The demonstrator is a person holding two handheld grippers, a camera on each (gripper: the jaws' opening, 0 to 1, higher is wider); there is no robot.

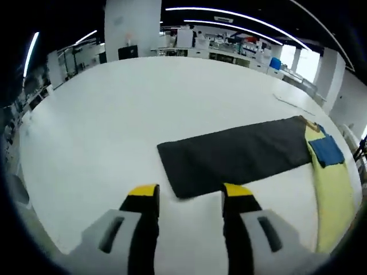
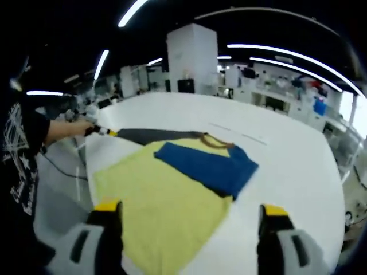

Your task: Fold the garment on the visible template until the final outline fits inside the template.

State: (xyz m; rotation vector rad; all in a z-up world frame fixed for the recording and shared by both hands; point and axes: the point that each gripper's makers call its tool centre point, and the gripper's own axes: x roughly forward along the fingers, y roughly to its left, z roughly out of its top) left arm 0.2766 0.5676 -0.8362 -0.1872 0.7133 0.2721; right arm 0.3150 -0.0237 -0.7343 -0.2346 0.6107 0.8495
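A dark grey rectangular template lies flat on the white table. My left gripper is open just above the template's near corner, with nothing between its fingers. A yellow garment with a blue sleeve covers the template's far right end. In the right gripper view the yellow garment spreads out under my open right gripper. Its blue sleeve is folded across the chest. The template shows behind the garment, and the left gripper sits at its far end.
A person in a black printed shirt stands at the table's left edge. A thin strip lies on the table beyond the template. Shelves and benches line the room behind. The table edge curves around on the right.
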